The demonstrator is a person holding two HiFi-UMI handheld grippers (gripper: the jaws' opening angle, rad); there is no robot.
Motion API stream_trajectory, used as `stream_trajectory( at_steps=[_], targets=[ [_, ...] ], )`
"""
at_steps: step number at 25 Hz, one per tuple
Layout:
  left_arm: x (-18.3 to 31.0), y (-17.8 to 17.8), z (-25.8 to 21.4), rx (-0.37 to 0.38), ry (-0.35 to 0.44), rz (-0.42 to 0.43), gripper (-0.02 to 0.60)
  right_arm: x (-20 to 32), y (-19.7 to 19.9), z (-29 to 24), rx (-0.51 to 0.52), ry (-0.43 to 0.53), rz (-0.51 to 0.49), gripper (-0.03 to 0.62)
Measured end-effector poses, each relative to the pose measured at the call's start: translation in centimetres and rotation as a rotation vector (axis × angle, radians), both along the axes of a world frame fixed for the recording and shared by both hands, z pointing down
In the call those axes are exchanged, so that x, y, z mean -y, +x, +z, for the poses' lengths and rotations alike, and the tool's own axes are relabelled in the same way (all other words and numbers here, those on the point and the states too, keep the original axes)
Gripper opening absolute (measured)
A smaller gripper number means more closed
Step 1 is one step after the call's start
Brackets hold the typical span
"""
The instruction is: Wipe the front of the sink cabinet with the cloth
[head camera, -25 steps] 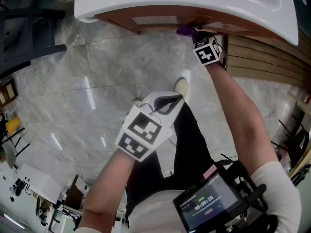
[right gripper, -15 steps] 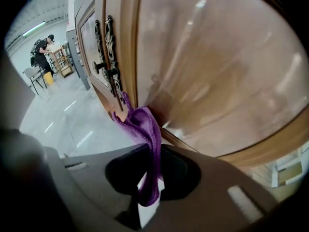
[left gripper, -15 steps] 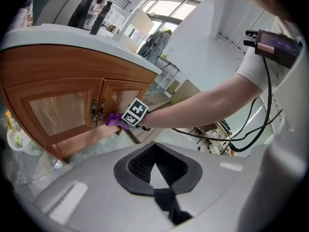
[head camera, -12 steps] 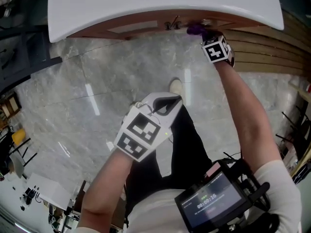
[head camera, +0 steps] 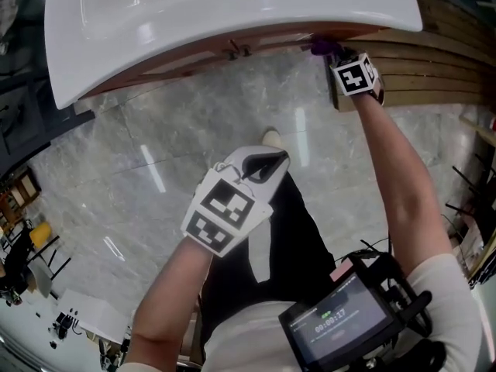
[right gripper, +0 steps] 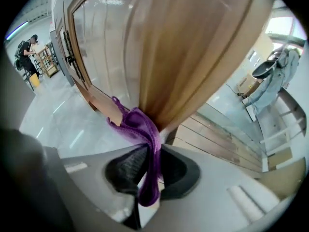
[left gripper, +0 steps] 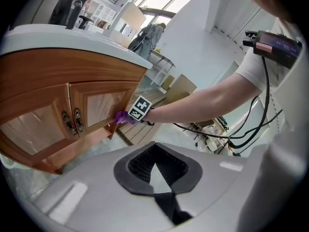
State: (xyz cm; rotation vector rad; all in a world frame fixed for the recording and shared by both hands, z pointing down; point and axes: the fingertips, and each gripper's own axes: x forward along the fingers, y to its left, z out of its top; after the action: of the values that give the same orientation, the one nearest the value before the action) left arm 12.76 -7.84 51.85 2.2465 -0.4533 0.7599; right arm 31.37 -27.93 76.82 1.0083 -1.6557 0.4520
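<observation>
Cloth (right gripper: 140, 129), purple, is pinched between the closed jaws of the right gripper (right gripper: 150, 166) and pressed against the right corner of the wooden cabinet (right gripper: 159, 47), under the white sink (head camera: 232, 22). The left gripper (left gripper: 157, 170) hangs well apart from them, jaws together on nothing.

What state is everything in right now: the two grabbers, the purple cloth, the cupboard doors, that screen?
Left gripper: shut, holding nothing.
Right gripper: shut on the cloth.
Cloth: bunched, pressed against the cabinet's wood.
Cabinet doors: both closed.
Chest screen: lit.
</observation>
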Motion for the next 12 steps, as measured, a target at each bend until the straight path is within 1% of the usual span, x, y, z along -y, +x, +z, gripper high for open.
stream_trajectory(
  at_steps=[2,5,9,12],
  targets=[
    [0.3,1.1,-0.3,-0.002,0.001,0.008,0.008,0.0,1.6,-0.2,-0.008,-0.004,0.013,0.055],
    [0.8,2.3,-1.0,-0.001,0.007,0.016,0.008,-0.1,2.7,-1.1,-0.007,-0.016,0.010,0.055],
    [1.3,3.5,-2.4,0.001,0.015,0.008,0.008,-3.4,5.4,-0.6,-0.016,-0.102,0.090,0.055],
    [1.6,3.5,-4.1,0.005,0.034,0.000,0.008,-5.3,5.6,-1.7,0.010,-0.125,0.092,0.055]
  ],
)
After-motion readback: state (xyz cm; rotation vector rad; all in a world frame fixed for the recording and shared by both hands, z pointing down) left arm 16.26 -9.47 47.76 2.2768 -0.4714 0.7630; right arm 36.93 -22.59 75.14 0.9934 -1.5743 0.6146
